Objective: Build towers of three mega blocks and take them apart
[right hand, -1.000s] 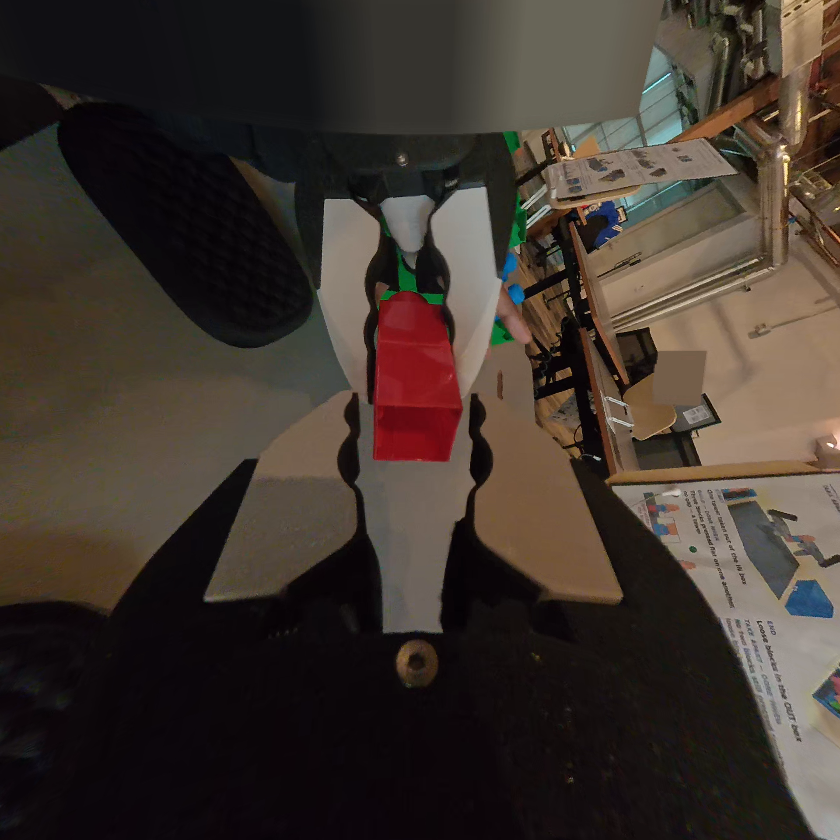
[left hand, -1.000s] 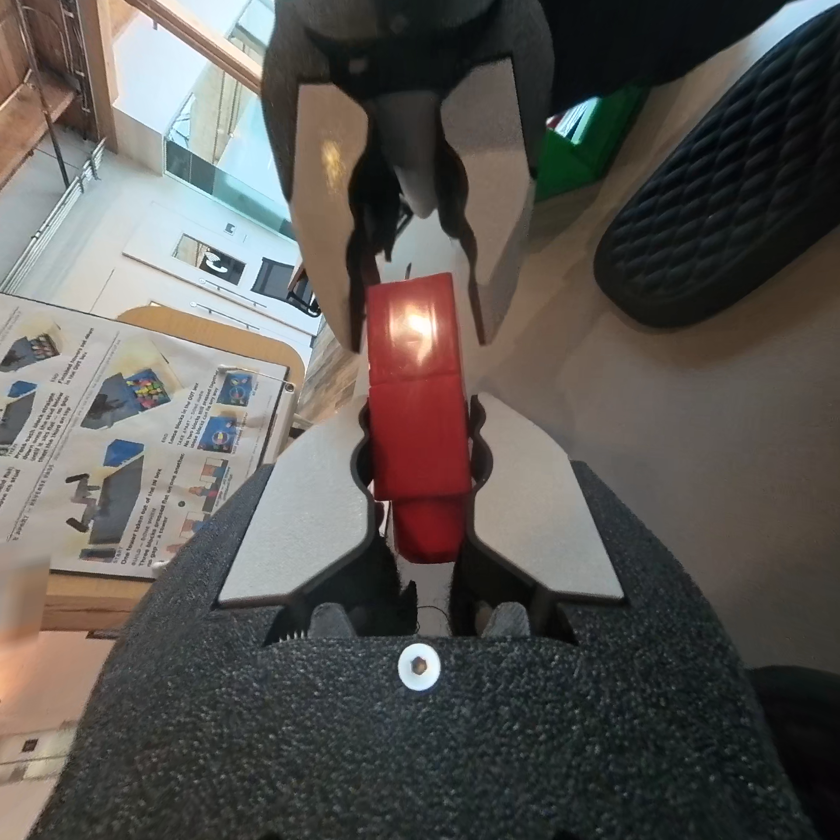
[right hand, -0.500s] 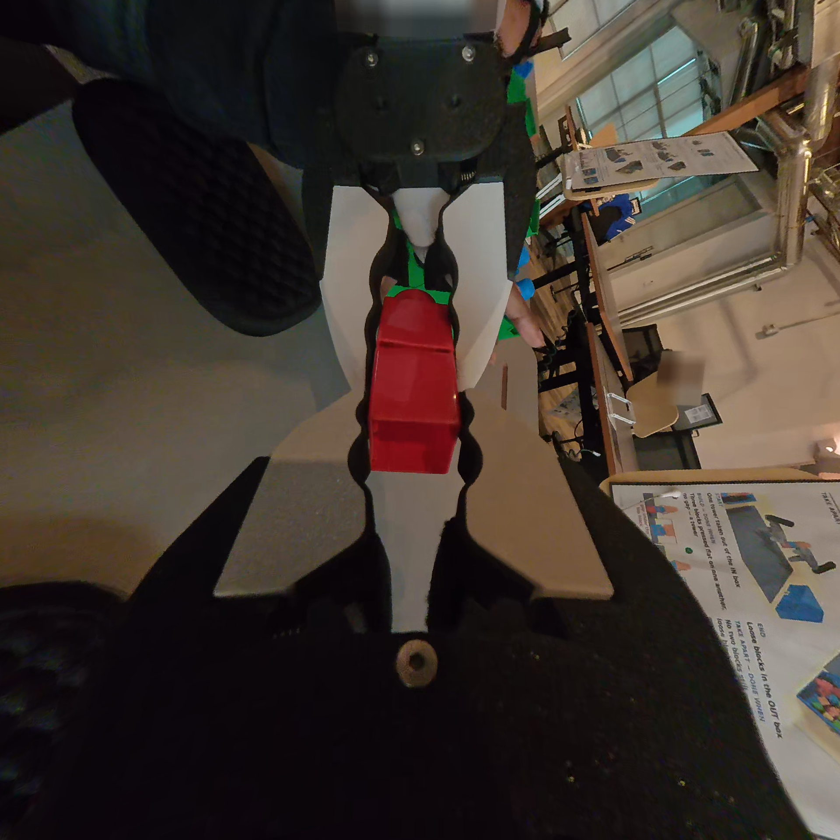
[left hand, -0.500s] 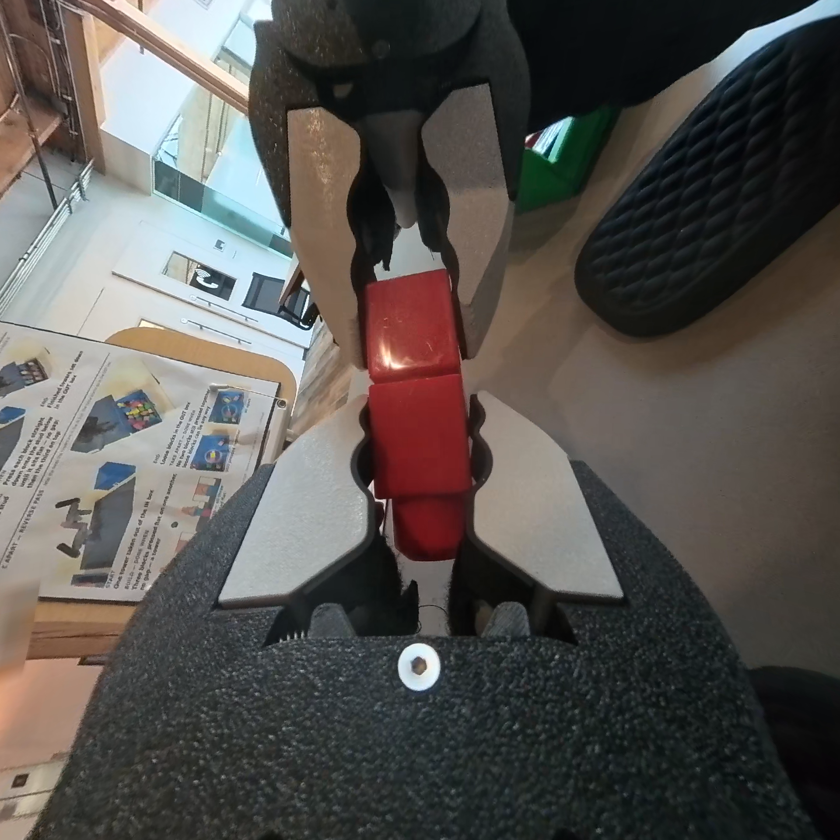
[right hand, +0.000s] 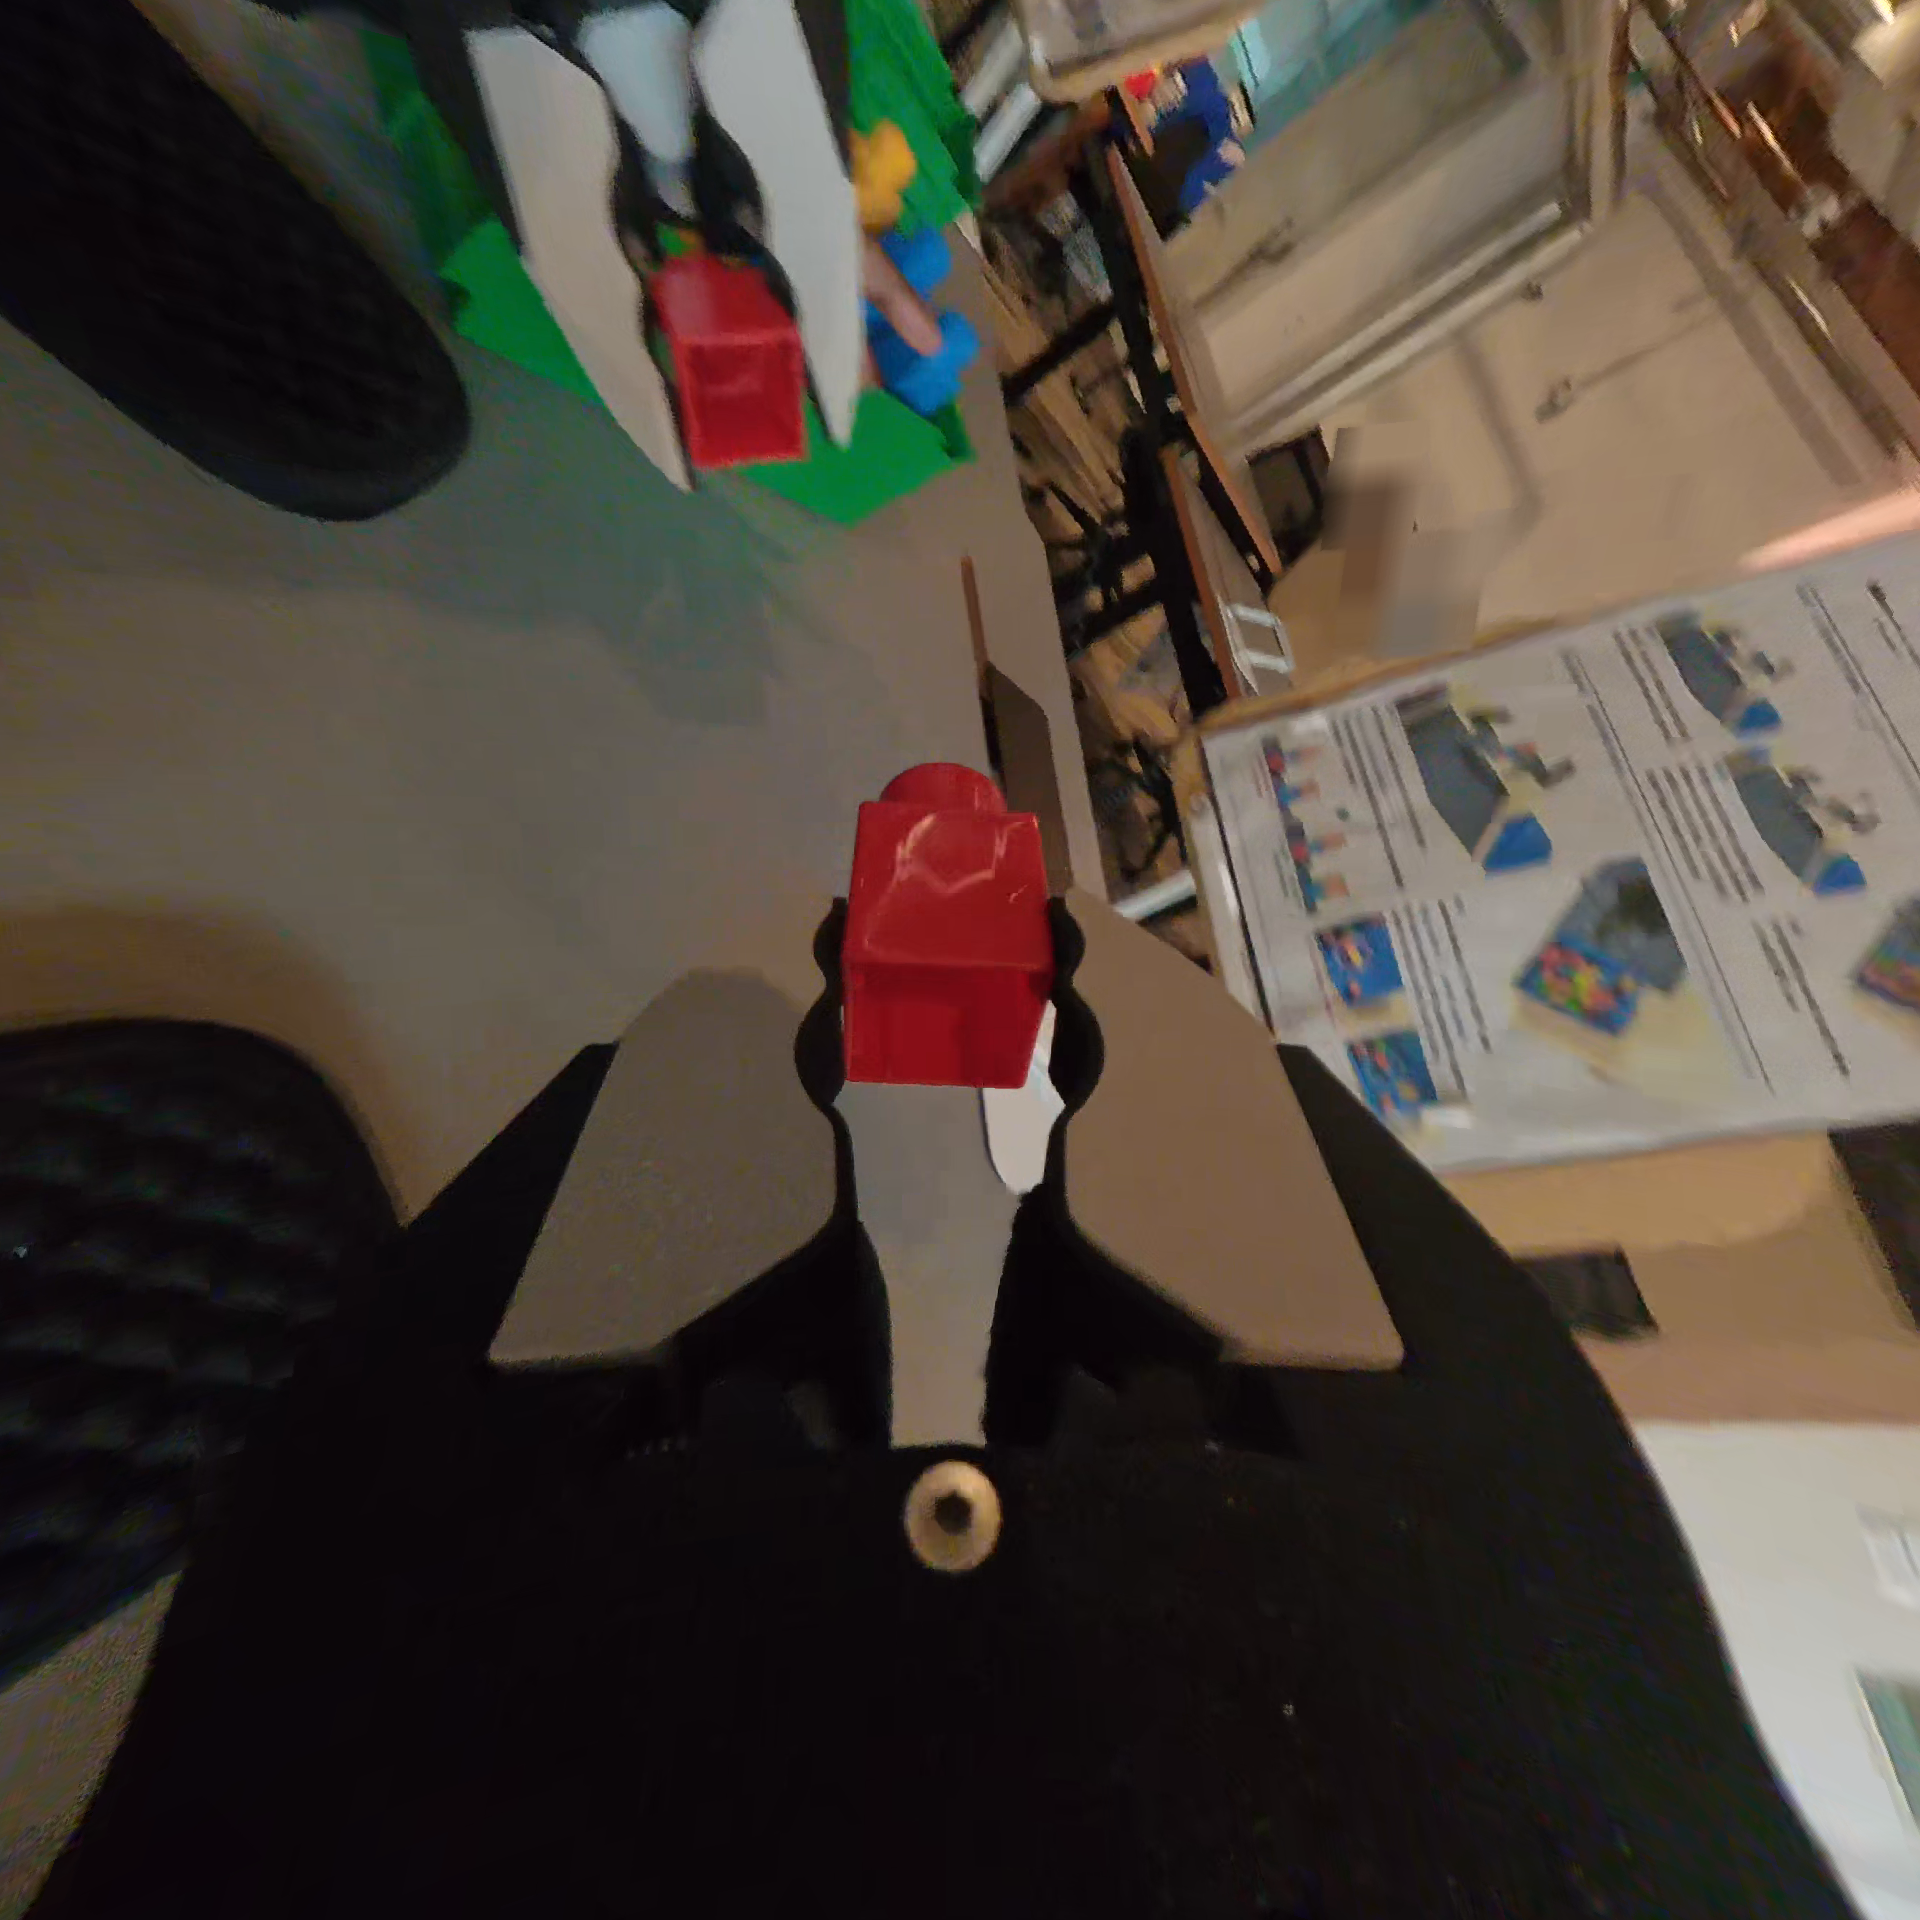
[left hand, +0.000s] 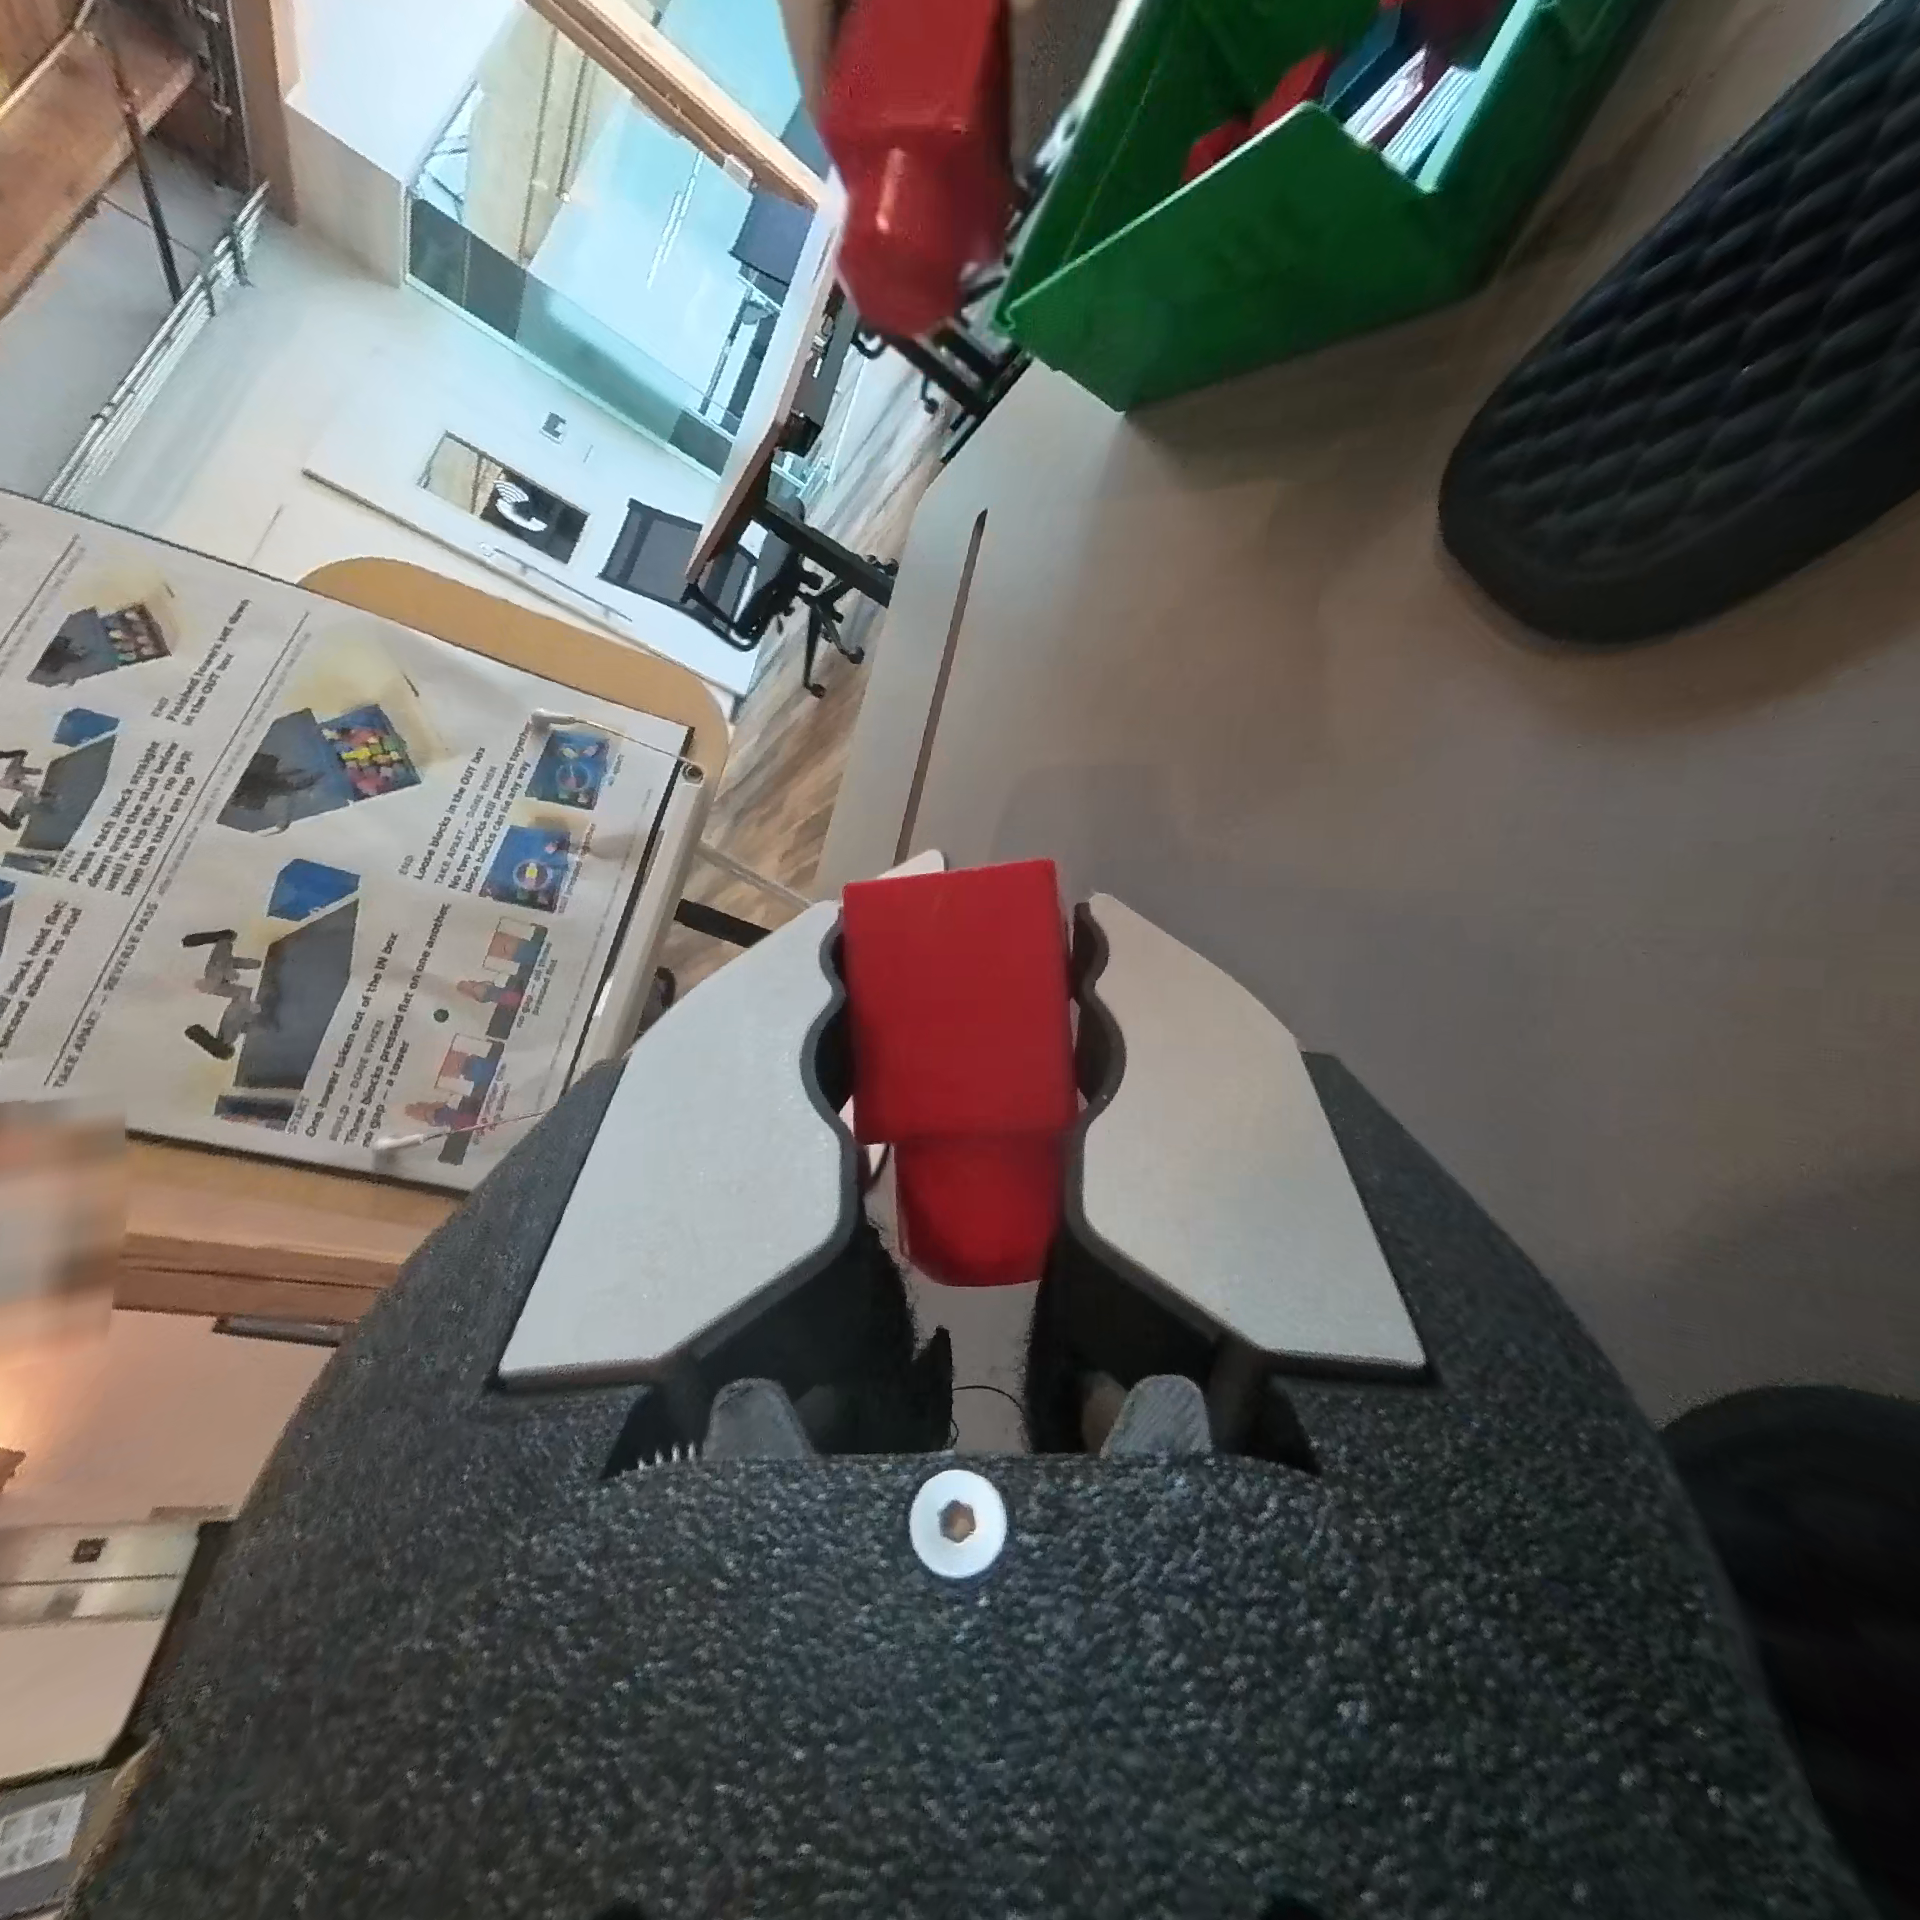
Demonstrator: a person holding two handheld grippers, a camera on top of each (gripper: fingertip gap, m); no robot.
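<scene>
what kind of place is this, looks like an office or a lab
Probably a workshop or lab set up for a block-stacking exercise: a pale table with a green bin of blocks, an instruction poster propped beside it, and desks and office chairs beyond.

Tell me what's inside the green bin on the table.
In the left wrist view, the green bin holds red blocks and something light blue. In the right wrist view yellow and blue blocks show there. Its walls hide the rest.
</scene>
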